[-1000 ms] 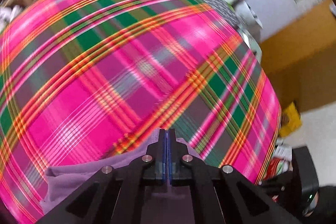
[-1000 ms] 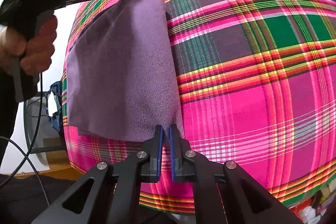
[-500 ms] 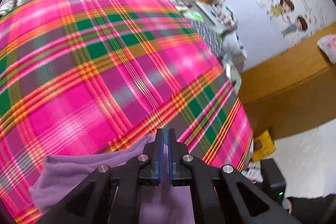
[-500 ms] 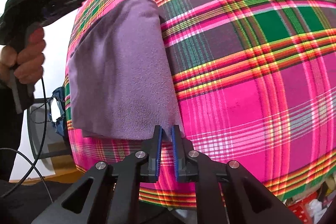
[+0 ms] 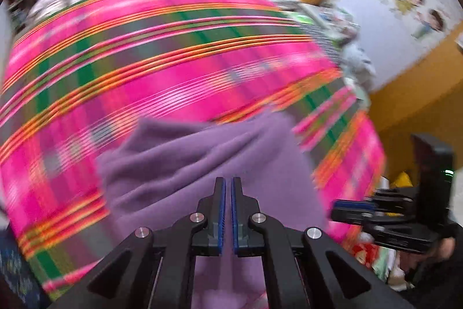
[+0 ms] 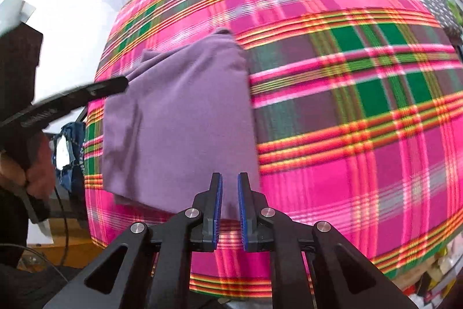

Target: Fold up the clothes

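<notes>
A folded purple cloth (image 6: 179, 118) is seen on the plaid-covered worktop (image 6: 347, 135). The right hand-held gripper (image 6: 230, 204) has just been opening, empty, above its near corner. The left hand-held gripper (image 5: 228, 210) is closed, gripping nothing.

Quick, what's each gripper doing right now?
Left gripper: shut, tip at the purple cloth; grip cannot be told.
Right gripper: open, jaws have just been opening, nothing pinched.

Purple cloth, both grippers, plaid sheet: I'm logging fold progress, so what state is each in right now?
Purple cloth: folded over, lying on the plaid sheet, one corner pulled up.
Left gripper: shut on the purple cloth's corner.
Right gripper: open, jaws just opening, above the cloth's near edge, gripping nothing.
Plaid sheet: spread flat under the cloth.
</notes>
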